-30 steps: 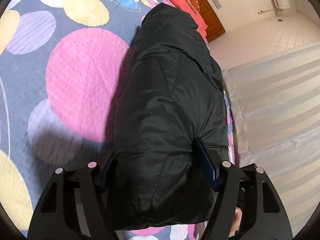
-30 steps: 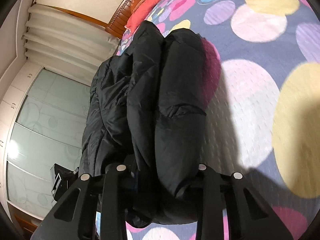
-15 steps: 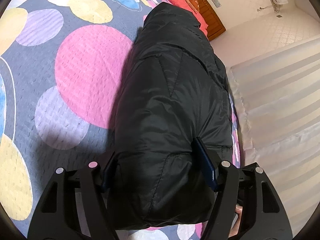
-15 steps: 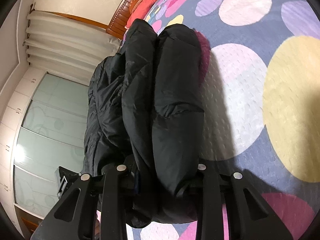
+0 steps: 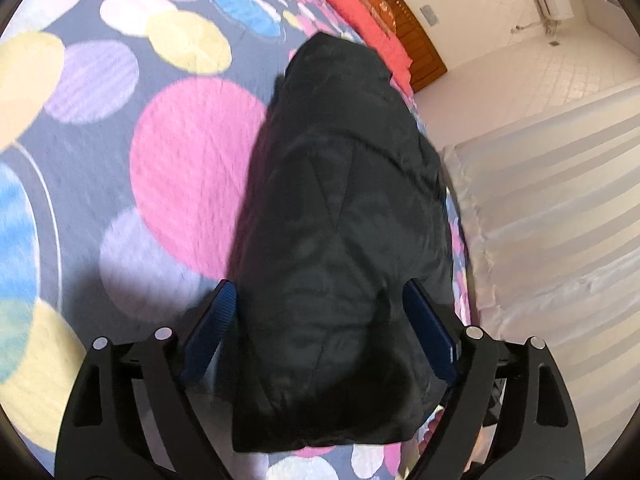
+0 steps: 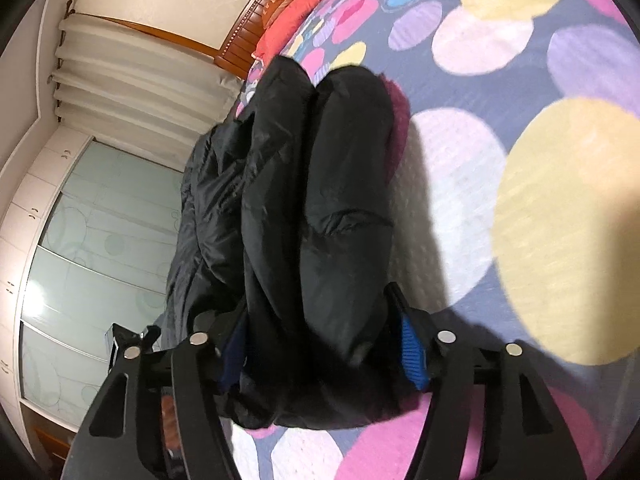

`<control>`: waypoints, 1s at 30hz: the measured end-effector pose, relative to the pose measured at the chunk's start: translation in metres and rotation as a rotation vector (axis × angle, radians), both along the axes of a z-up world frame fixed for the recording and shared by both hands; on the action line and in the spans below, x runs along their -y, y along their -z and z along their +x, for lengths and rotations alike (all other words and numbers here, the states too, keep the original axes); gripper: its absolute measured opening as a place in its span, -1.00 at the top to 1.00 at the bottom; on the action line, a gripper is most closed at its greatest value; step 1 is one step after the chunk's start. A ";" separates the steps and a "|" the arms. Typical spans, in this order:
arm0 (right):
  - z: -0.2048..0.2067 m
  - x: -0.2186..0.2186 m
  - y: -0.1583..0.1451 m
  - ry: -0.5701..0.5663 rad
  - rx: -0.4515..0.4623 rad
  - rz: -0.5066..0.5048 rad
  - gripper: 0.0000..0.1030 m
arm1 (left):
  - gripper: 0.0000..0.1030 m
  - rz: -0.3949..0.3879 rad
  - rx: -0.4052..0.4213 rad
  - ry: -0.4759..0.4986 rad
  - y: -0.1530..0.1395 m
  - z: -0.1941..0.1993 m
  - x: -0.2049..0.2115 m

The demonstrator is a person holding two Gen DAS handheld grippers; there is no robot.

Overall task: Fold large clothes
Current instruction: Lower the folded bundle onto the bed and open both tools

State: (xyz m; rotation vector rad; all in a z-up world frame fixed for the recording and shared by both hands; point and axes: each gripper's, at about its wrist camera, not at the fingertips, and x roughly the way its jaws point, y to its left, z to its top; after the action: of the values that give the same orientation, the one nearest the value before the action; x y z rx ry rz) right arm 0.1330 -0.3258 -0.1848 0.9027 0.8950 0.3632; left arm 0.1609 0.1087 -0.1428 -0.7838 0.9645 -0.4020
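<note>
- Left tool [image 5: 320,320]: its jaws have just been opening and now stand spread, one blue pad [image 5: 210,330] clear of the black jacket [image 5: 340,240] on the left side, the other just beside it on the right. The jacket's near end lies between the jaws, not pinched.
- Right tool [image 6: 320,344]: its jaws have also just been opening. They stand apart with the jacket's near end between them; the blue pad [image 6: 412,356] on the right shows its full face, so it no longer presses the cloth. The left pad is partly hidden by the cloth.
- Jacket, seen from the right tool [image 6: 312,220]: a puffy black bundle, folded into long thick rolls side by side, stretching away from the tools.
- It lies on a bed, on a dark bedspread [image 5: 120,160] with big pink, yellow, lilac and blue circles, near the bed's edge.
- Beyond it: a coral-red pillow [image 5: 352,12] against a wooden headboard [image 5: 400,20].
- Past the bed's edge: pale curtains [image 5: 560,220]; in the right view, a wardrobe with frosted glass doors [image 6: 92,240].
</note>
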 end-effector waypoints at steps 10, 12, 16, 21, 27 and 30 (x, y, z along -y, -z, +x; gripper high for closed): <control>0.066 0.021 -0.033 0.072 0.052 -0.028 -0.33 | -0.66 0.023 0.003 0.038 -0.012 0.068 0.010; 0.084 0.023 -0.034 0.079 0.049 -0.036 -0.33 | -0.66 0.036 -0.007 0.038 -0.012 0.079 0.012; 0.117 0.018 -0.027 0.090 0.015 -0.073 -0.34 | -0.66 0.076 -0.030 0.039 -0.006 0.097 0.021; 0.130 0.015 -0.007 0.095 -0.049 -0.087 0.19 | -0.66 0.162 -0.031 0.042 -0.002 0.103 0.029; 0.124 0.017 0.006 0.104 -0.051 -0.066 0.28 | -0.66 0.200 -0.039 0.038 -0.001 0.107 0.039; 0.122 0.017 0.004 0.101 -0.044 -0.073 0.27 | -0.66 0.199 -0.039 0.038 -0.001 0.105 0.038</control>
State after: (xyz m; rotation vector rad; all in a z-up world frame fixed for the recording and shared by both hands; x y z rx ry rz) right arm 0.2554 -0.3425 -0.1887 0.8877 0.8942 0.2230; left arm 0.2661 0.0705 -0.1414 -0.5952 1.0398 -0.3184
